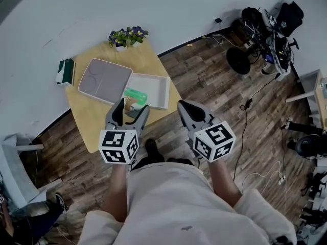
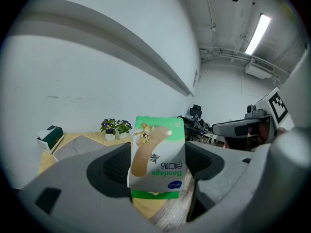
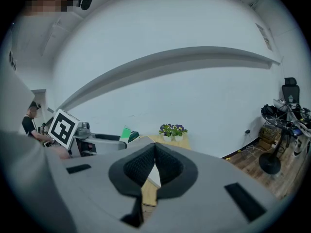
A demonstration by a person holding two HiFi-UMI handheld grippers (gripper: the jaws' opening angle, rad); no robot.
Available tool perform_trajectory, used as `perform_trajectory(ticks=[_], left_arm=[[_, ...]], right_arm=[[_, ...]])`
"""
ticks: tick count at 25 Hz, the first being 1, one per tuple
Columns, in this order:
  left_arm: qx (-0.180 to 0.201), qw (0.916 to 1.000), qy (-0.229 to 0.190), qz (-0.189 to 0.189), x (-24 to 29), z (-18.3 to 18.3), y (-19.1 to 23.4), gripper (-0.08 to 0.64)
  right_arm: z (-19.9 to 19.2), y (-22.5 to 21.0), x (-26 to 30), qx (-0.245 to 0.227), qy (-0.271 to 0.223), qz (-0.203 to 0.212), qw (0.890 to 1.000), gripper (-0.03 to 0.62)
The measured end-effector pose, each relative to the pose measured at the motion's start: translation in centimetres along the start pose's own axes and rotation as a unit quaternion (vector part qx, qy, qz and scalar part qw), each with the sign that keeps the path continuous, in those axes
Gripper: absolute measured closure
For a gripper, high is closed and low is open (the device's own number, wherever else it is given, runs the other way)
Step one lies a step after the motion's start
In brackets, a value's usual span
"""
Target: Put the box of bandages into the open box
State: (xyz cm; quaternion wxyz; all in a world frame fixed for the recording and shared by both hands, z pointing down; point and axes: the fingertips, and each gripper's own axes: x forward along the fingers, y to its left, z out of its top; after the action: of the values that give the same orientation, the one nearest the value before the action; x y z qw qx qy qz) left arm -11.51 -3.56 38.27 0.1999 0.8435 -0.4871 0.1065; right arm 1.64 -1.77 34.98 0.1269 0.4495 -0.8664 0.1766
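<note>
left gripper [image 1: 131, 108] is clamped on the box of bandages [image 2: 158, 154]. the jaws press its two broad sides and the printed face looks back at the left gripper view. the box's long axis runs straight out along the jaws, and its green end pokes past the tips. right gripper [image 3: 154, 154] has its jaws together with nothing between them, and it hangs off to the right of the left one, clear of the table [image 1: 92, 121].

the relation that matters: the open box [image 1: 167, 88] lies just ahead of the left jaws, a bit to their right and below. in the head view the green end of the bandage box already overlaps the open box's near left rim. i can't tell how high above it. the grey lid [image 1: 104, 80] lies ahead-left of the jaws, touching the open box's left side.

my read: the left gripper is the nearer one and already carries the load, so the next move is a short push forward-right and down, then letting go inside the rim. the risk i see is the long box catching the near wall.
</note>
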Motion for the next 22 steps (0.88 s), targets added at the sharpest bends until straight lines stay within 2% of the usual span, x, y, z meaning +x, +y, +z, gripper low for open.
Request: perform_trajectory(ticks=[13,22], left_arm=[[-0.011,0.9997,0.017,-0.016,0.5,-1.2,1.5,0.215],[-0.022,0.9994,0.025,-0.009,0.3,-2.6,2.0,0.215]], right_arm=[[-0.6,0.7,1.7,0.007,0.019,-0.012,1.0,0.588],[-1.3,0.6,2.0,0.008,0.031,-0.007,0.999,0.588]])
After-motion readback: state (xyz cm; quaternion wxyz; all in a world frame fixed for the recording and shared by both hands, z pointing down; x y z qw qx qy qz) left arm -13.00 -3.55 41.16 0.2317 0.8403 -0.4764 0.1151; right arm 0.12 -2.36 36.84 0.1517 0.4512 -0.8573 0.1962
